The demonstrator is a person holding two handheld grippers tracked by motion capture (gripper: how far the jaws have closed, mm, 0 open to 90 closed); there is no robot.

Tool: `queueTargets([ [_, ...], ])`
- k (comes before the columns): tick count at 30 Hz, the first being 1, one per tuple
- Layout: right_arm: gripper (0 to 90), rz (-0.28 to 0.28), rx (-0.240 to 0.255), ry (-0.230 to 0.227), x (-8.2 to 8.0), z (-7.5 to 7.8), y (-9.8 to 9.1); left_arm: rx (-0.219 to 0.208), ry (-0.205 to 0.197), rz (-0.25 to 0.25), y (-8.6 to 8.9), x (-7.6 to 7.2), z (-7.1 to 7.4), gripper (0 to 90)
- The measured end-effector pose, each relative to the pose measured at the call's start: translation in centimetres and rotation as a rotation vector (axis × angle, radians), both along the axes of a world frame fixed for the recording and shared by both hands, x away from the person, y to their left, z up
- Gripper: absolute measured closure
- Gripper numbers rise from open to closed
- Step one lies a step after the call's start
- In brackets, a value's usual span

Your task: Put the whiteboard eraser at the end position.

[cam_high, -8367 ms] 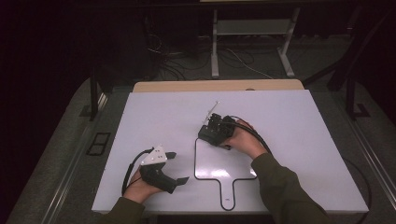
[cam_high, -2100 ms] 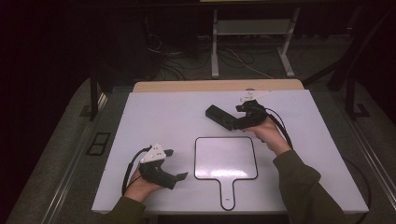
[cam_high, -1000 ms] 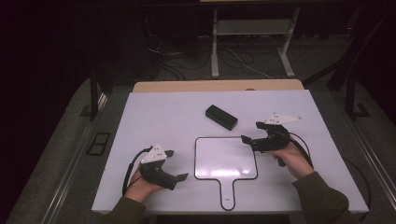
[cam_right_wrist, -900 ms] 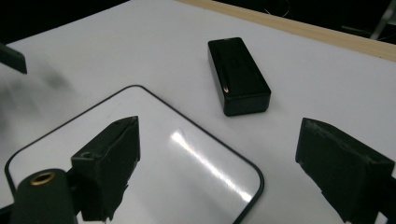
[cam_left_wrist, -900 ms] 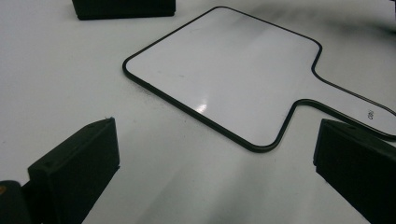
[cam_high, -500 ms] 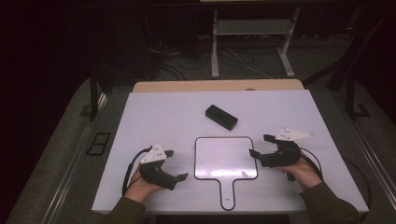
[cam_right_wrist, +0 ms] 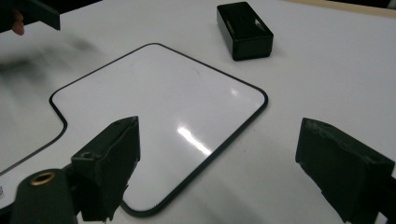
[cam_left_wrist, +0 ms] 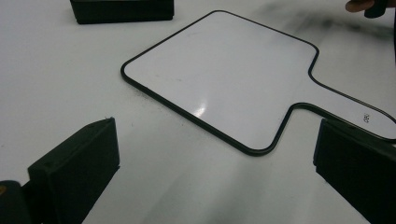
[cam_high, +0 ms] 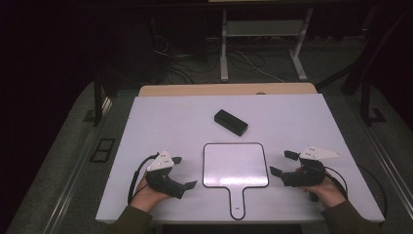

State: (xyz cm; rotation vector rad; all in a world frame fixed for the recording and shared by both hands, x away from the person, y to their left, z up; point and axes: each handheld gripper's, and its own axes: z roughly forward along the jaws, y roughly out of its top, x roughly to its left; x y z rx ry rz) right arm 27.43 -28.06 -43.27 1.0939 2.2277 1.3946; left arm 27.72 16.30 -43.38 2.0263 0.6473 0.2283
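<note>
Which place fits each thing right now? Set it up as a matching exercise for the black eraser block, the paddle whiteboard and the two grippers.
Things:
1 eraser block
2 paddle whiteboard
3 left gripper
4 right gripper

Places:
A table centre, handle toward the person
B beyond the board
C open, right of the board
D open, left of the board

Pairs: 1-B, 2-A, 3-D, 4-C

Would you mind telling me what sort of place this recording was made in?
Probably a lab or workshop recording station, not a home: a plain white table under bright light in a dark room, loose cables on the floor behind it, and a metal stand farther back.
</note>
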Motion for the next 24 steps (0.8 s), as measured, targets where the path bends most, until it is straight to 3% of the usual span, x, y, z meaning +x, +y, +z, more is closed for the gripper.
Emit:
queueTargets([
  [13, 12.4, -0.013, -0.041, 0.010, -1.4, -1.0, -1.8, 0.006, -0.001, 0.006, 0.1, -0.1, 0.0, 0.0],
  [24, 12.4, -0.020, -0.040, 0.007, -1.6, -1.1, -2.1, 0.014, 0.002, 0.007, 0.0, -0.1, -0.1, 0.0],
])
